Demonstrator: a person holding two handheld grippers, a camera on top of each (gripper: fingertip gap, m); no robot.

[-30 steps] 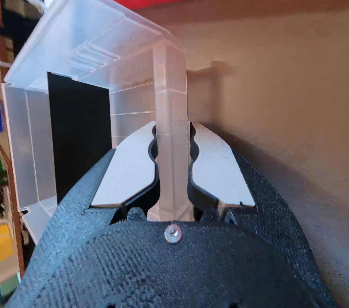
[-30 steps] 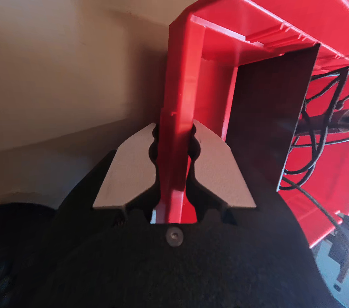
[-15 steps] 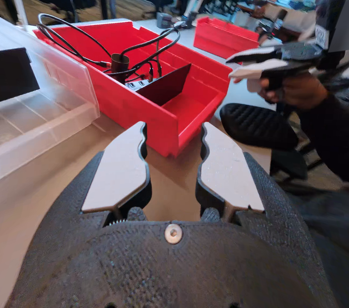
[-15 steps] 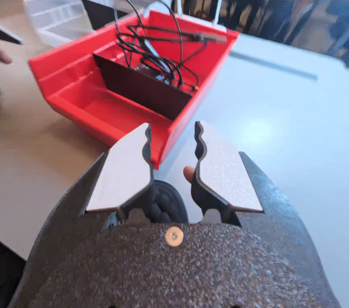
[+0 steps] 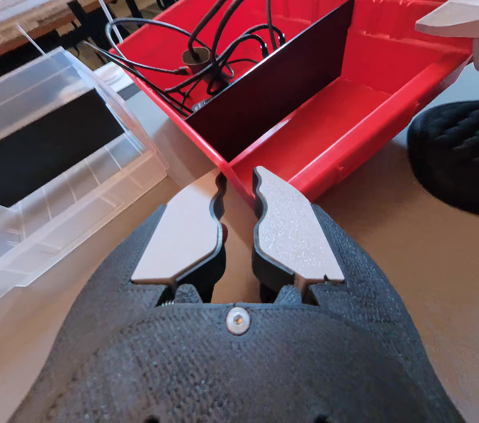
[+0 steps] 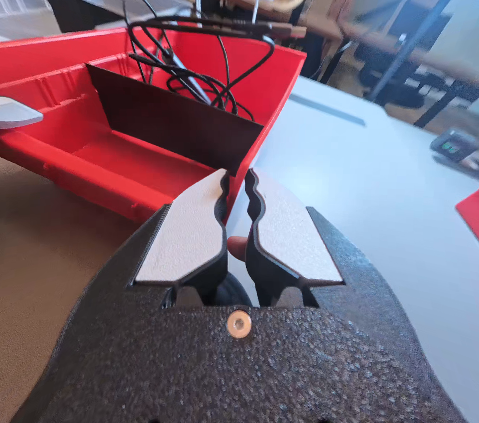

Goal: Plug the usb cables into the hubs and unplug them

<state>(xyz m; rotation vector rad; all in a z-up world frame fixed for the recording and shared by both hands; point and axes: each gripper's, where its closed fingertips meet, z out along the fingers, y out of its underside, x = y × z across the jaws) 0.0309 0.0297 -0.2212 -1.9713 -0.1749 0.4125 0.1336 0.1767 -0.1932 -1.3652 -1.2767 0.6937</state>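
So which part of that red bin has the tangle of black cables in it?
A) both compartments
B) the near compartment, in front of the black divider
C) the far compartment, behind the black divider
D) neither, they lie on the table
C: the black cables sit behind the black divider of the red bin; the near compartment is bare.

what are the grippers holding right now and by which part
Nothing is clamped yet: the left gripper and right gripper each straddle a near corner of the red bin, jaws apart with visible gaps.
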